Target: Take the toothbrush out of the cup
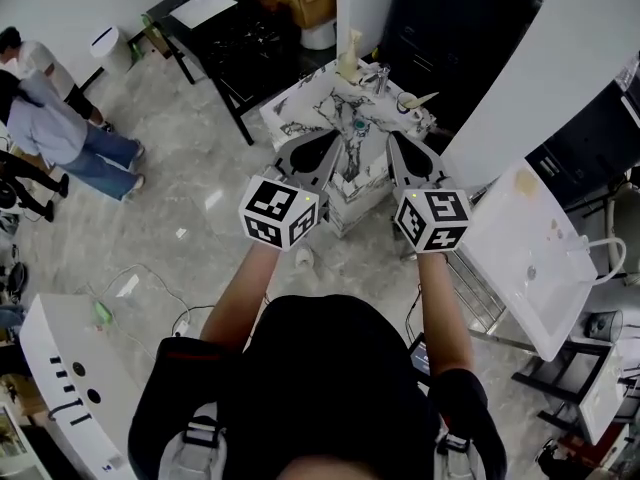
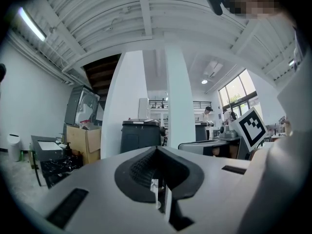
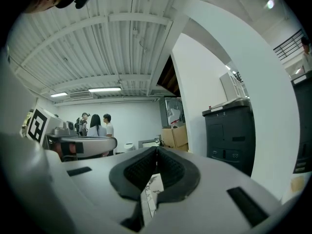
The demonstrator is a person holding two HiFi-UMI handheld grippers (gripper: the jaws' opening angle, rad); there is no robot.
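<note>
We hold both arms out level, side by side, left gripper and right gripper pressed together, empty. Ahead on the marble table, the cup holds the toothbrush.

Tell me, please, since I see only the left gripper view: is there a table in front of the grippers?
Observer: Yes. The head view shows a marble-patterned table directly ahead of the left gripper and the right gripper.
Operator: Thank you. Is a cup on it?
Observer: A cup stands near its far right edge, with a pale handle, likely the toothbrush, sticking out.
Operator: And the right gripper's fingers?
Observer: Its own view shows them shut, holding nothing.
</note>
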